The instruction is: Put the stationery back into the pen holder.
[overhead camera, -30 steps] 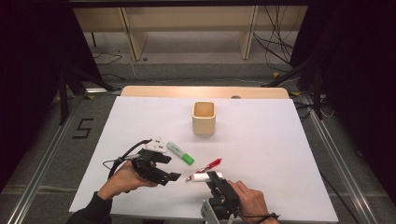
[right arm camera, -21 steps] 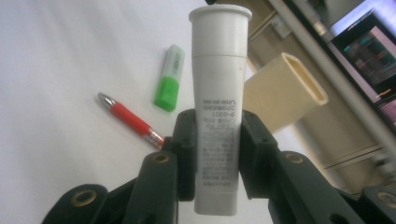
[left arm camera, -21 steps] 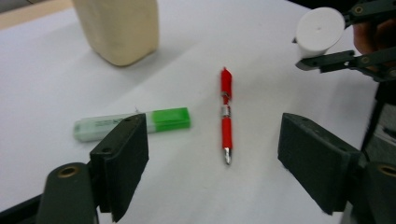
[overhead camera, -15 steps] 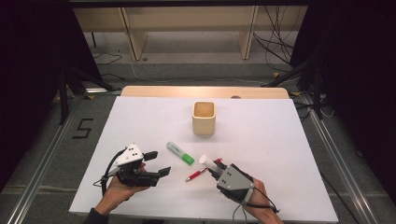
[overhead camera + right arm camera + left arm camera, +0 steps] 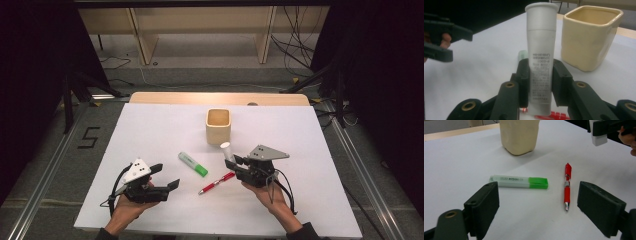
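White tube (image 5: 541, 57) upright in my right gripper (image 5: 234, 162), jaws clamped on its sides, held above the table (image 5: 150, 130) near the front edge, just short of the cream cup (image 5: 218, 126). My left gripper (image 5: 167, 176), near the front-left corner, has just been opening; nothing between its jaws. Green highlighter (image 5: 519, 181) and red pen (image 5: 567, 187) lie between the grippers.

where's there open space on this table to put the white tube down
Free: the white table left of the cup, and its right side beyond the right gripper. Crowded: the middle front, where the highlighter and red pen lie between both grippers.
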A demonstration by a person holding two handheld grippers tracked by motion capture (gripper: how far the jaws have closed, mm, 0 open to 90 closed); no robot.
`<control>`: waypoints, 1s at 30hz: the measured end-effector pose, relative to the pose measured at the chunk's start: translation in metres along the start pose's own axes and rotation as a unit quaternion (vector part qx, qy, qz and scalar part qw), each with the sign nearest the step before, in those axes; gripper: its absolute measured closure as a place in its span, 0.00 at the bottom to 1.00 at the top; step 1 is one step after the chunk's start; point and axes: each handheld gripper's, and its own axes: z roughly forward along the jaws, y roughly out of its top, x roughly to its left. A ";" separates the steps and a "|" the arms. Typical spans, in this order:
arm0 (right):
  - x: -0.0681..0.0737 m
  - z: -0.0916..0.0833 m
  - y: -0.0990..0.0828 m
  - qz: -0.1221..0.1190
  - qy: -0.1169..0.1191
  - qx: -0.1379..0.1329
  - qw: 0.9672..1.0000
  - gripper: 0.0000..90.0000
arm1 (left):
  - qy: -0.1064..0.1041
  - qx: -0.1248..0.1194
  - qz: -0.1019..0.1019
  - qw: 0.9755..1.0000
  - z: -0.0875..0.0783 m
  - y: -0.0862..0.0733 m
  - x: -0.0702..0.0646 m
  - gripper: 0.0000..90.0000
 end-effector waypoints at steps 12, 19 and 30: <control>-0.015 0.022 0.033 0.037 -0.008 -0.020 0.999 0.79 | -0.017 0.001 0.007 1.000 0.000 -0.007 -0.001 0.20; -0.028 0.040 0.052 0.048 -0.027 -0.029 0.998 0.79 | -0.010 0.002 -0.001 1.000 0.001 -0.009 -0.001 0.17; -0.042 0.068 0.076 0.053 -0.063 -0.029 0.996 0.79 | 0.004 -0.010 0.001 1.000 0.001 -0.010 0.001 0.17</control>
